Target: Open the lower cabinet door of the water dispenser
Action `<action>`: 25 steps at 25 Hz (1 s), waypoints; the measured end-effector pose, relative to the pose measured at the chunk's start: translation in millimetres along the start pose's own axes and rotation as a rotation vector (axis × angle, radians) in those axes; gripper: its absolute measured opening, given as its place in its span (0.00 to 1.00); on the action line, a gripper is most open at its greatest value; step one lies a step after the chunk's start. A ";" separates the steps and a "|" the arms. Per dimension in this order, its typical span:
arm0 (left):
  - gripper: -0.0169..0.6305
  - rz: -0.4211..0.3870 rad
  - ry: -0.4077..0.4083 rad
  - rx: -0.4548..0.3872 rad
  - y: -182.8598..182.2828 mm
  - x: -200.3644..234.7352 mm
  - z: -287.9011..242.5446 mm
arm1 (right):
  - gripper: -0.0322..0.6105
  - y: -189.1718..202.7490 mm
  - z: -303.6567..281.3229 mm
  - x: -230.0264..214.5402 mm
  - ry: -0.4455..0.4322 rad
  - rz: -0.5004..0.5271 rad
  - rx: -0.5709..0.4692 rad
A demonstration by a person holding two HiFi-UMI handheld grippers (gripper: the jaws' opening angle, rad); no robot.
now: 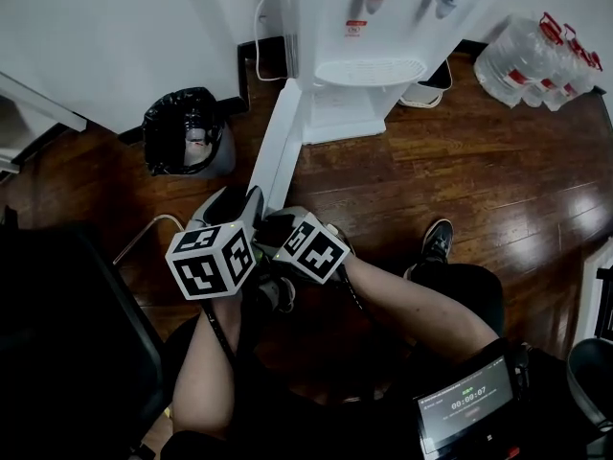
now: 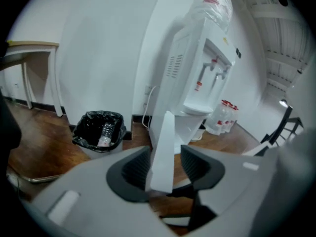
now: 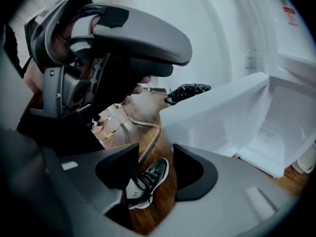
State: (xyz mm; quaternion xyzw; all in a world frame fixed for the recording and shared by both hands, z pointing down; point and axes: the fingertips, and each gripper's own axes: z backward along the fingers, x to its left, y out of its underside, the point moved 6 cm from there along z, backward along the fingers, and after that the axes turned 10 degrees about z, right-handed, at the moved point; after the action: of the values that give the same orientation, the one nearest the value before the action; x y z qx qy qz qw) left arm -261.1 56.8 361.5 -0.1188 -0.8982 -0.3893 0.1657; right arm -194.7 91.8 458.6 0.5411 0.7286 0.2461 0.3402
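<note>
The white water dispenser (image 1: 369, 46) stands against the wall. Its lower cabinet door (image 1: 275, 147) is swung out towards me. In the left gripper view the door's free edge (image 2: 163, 152) stands upright between the jaws of my left gripper (image 2: 165, 164); the jaws are open and the pads do not press on it. My left gripper (image 1: 235, 201) sits at the door's near end in the head view. My right gripper (image 1: 276, 224) is close beside it, open and empty (image 3: 155, 169); the door (image 3: 217, 115) lies to its right.
A black-lined trash bin (image 1: 184, 130) stands left of the door. Water bottles (image 1: 536, 60) lie at the back right, and a small white bin (image 1: 428, 89) sits beside the dispenser. The person's shoe (image 1: 437, 241) rests on the wood floor. A dark chair (image 1: 67, 333) fills the lower left.
</note>
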 end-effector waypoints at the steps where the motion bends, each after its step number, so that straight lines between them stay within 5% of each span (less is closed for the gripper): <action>1: 0.35 0.018 -0.010 -0.018 -3.5 5.4 3.0 | 0.39 -4.9 -5.5 -0.6 0.000 -0.010 -0.015; 12: 0.35 0.158 0.035 -0.001 8.9 29.6 13.4 | 0.32 -47.3 -51.4 -12.3 0.011 -0.028 -0.122; 16: 0.33 0.207 0.042 0.032 15.4 32.6 3.2 | 0.32 -38.3 -42.9 -25.2 0.093 0.044 -0.051; 20: 0.33 0.185 0.029 0.059 20.1 32.0 -6.4 | 0.30 -13.5 5.6 -70.7 0.218 -0.055 -0.052; 25: 0.33 0.147 0.001 0.072 20.5 25.5 -16.8 | 0.25 -17.2 132.9 -121.3 0.395 -0.230 -0.256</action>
State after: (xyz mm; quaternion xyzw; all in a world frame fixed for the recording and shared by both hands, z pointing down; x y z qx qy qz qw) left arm -274.0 60.3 395.7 -0.1782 -0.9006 -0.3434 0.1983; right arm -81.9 -30.5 387.9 0.3489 0.8005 0.3970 0.2828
